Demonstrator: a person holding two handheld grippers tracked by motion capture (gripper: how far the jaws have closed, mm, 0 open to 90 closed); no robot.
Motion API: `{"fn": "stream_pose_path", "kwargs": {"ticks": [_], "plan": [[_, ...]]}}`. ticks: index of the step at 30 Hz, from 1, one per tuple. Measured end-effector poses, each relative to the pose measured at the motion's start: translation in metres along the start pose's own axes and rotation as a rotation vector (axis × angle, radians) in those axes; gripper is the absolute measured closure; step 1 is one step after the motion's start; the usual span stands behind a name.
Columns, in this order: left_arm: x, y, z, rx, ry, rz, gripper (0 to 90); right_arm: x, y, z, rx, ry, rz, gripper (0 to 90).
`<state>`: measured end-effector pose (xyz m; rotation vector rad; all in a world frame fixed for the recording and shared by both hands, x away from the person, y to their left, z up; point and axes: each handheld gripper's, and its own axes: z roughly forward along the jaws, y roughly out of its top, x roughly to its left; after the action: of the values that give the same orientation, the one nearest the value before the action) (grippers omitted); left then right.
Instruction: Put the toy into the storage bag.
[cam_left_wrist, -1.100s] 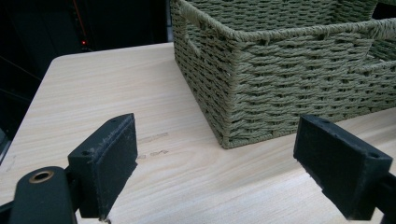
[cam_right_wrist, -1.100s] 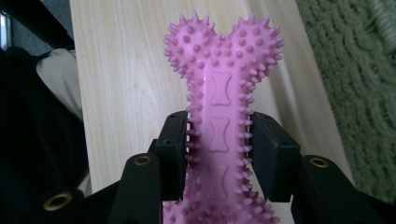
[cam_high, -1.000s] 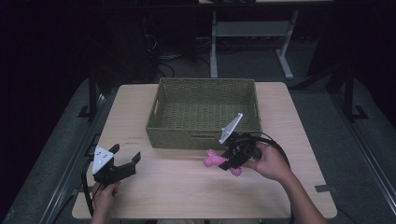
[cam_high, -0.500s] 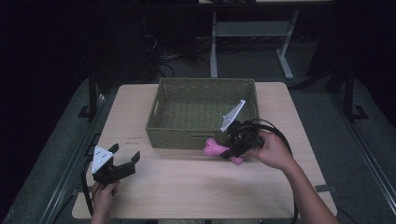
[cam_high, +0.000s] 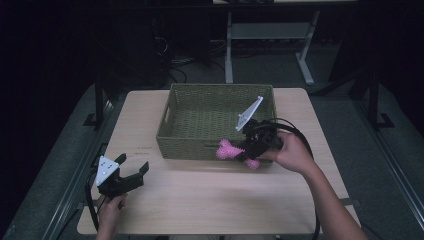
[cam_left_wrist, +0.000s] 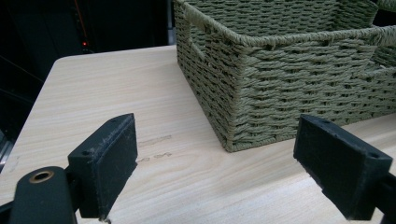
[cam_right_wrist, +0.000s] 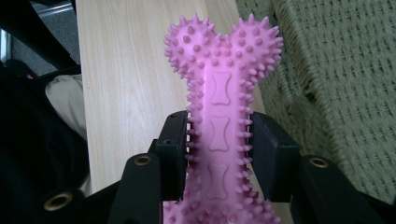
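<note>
Clamped on the shaft of the pink spiked bone toy, your right gripper has it pinched from both sides, with the knobbed end sticking out well past the pads. In the high view the toy hangs at the front wall of the woven basket, about level with its rim, near the right front corner and off the table.

The risk from here, as I judge it, is the rim: carry the toy forward too low and the protruding end could catch the woven edge, twisting the toy in your grip or shoving the basket back. The spikes give the pads an uneven bite, so a knock could also make it pivot or slip out onto the table. Clear the rim before you move in.

Your left gripper sits near the table's front left corner, jaws spread with nothing between them, well apart from the basket.
</note>
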<state>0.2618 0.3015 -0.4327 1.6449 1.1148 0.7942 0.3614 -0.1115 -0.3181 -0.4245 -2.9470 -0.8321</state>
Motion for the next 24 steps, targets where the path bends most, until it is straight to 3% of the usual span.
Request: {"fn": "stream_pose_path", "kwargs": {"ticks": [24], "plan": [[0.0, 0.0, 0.0, 0.001, 0.001, -0.006, 13.0, -0.023, 0.027, -0.016, 0.005, 0.028, -0.025, 58.0]]}}
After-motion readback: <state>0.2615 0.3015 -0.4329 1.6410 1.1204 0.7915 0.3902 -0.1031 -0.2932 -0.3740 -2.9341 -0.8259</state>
